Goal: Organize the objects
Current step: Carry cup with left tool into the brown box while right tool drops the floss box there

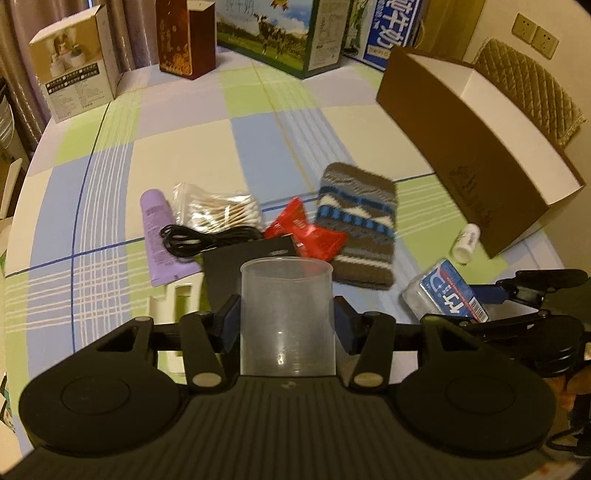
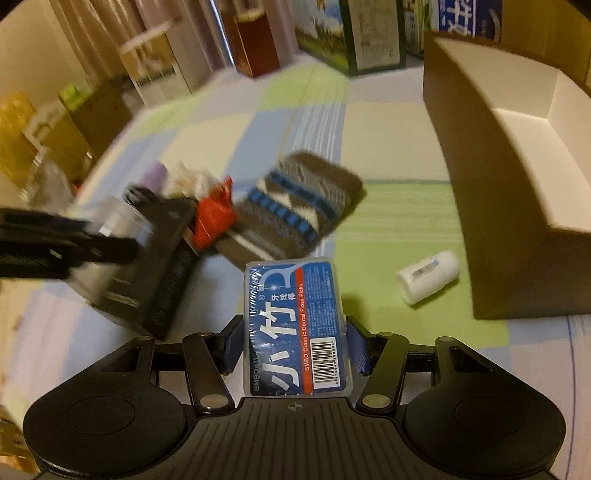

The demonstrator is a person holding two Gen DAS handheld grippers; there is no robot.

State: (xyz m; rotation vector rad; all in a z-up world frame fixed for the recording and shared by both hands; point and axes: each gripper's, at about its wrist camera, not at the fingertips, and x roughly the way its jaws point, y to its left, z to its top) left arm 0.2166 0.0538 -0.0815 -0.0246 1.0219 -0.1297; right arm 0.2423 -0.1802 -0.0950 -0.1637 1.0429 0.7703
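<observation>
My left gripper is shut on a clear plastic cup, which stands upright between the blue pads above the table. My right gripper is shut on a blue dental floss pick box, label up. In the left wrist view the right gripper shows at the right with the floss box. On the checked tablecloth lie a knitted pouch, a red packet, a cotton swab bag, a purple tube, a black cable, a black box and a small white bottle.
An open brown carton with a white inside stands at the right, the white bottle lying near its front corner. Several product boxes line the table's far edge. A quilted chair back is behind the carton.
</observation>
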